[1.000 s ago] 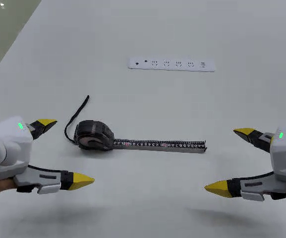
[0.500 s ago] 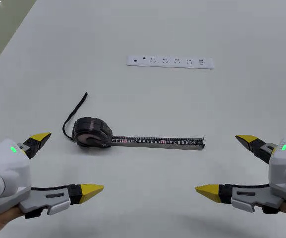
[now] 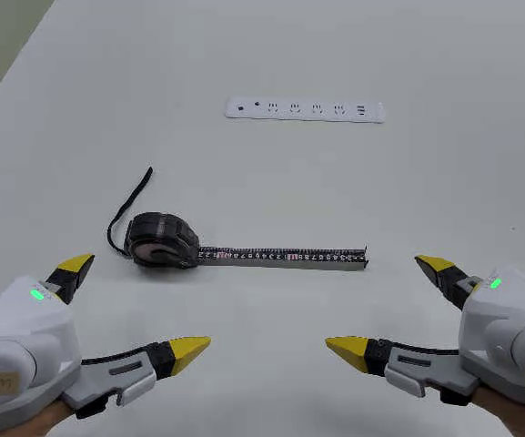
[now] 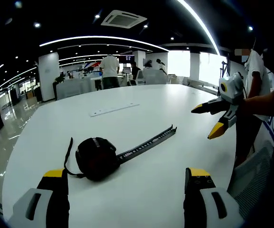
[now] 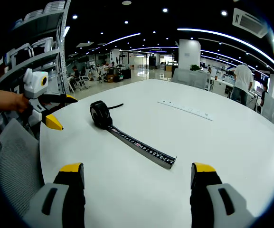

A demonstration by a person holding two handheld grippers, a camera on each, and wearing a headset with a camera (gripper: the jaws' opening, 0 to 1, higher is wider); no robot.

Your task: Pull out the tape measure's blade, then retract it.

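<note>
The left gripper (image 3: 138, 304) is held low over the near edge of the white tabletop (image 3: 444, 182). Its yellow-tipped jaws are spread wide with nothing between them. The right gripper (image 3: 380, 303) sits at the same depth on the other side, its jaws equally wide apart and empty. In the head view the two sets of tips point inward toward each other, well apart.

Just beyond them, in the space between, the tape measure (image 3: 160, 240) lies on the tabletop, and neither gripper touches it. Its dark round case is on the left gripper's side. The blade (image 3: 285, 257) is drawn out flat across the tabletop toward the right, and its end hook (image 3: 366, 258) is nearer the right gripper. A black strap (image 3: 126, 205) curls away from the far left of the case.

Farther back a white power strip (image 3: 304, 110) lies flat, well apart from the tape measure. In the gripper views an open office with ceiling lights and standing people lies past the tabletop.
</note>
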